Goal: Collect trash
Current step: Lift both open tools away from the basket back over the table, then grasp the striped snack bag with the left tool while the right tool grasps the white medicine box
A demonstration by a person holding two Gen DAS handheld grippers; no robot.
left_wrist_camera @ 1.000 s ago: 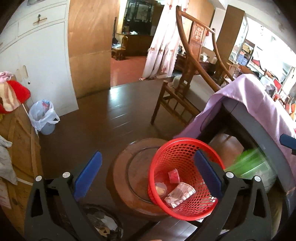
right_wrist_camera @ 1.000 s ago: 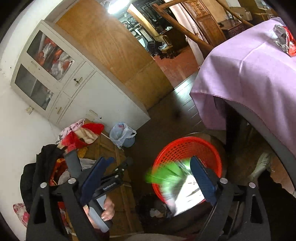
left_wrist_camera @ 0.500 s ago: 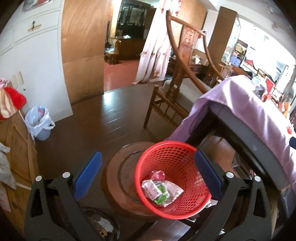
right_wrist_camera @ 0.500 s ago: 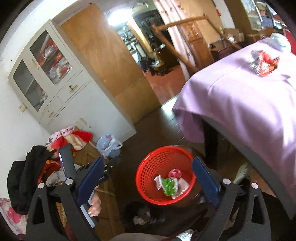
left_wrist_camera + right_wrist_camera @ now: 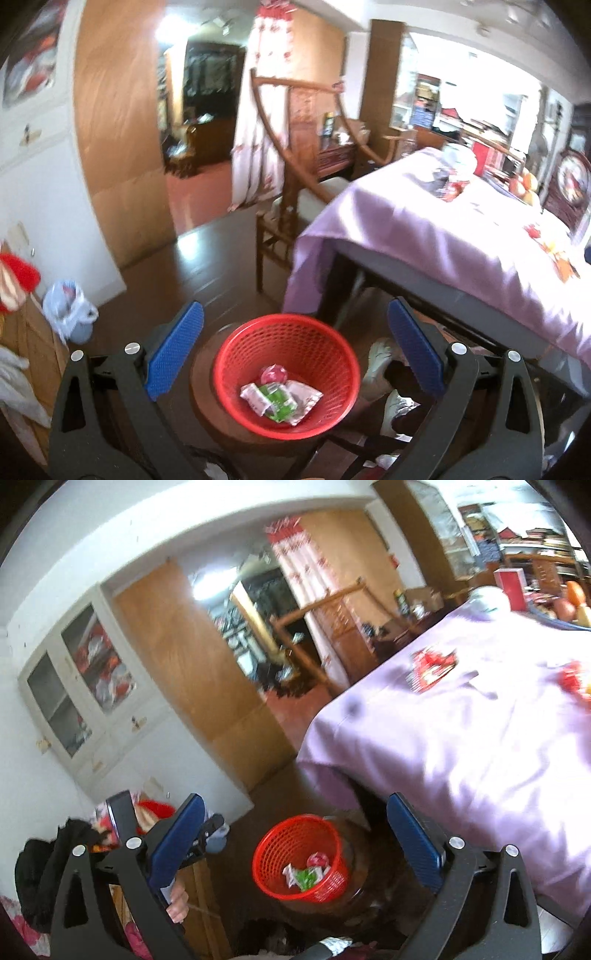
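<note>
A red mesh basket (image 5: 334, 352) stands on a round wooden stool (image 5: 207, 395) on the floor; it also shows in the right wrist view (image 5: 273, 849). In it lie a green and white wrapper (image 5: 279, 397), other white wrappers and a pink piece (image 5: 273, 374). My left gripper (image 5: 293, 354) is open and empty above the basket. My right gripper (image 5: 295, 843) is open and empty, higher up. A red wrapper (image 5: 430, 666) lies on the purple tablecloth (image 5: 461, 738), and another red piece (image 5: 574, 681) lies at the right edge.
The table (image 5: 461, 240) stands to the right with fruit (image 5: 524, 182) and a jar at its far end. A wooden chair (image 5: 291, 177) is behind it. A white cabinet (image 5: 85, 701) and a plastic bag (image 5: 68, 308) are at the left. A pile of clothes (image 5: 55, 860) lies on a wooden crate.
The green wrapper has dropped from my right gripper into the basket. Both grippers have risen and pulled back; the basket looks smaller and the tabletop has come into view.
</note>
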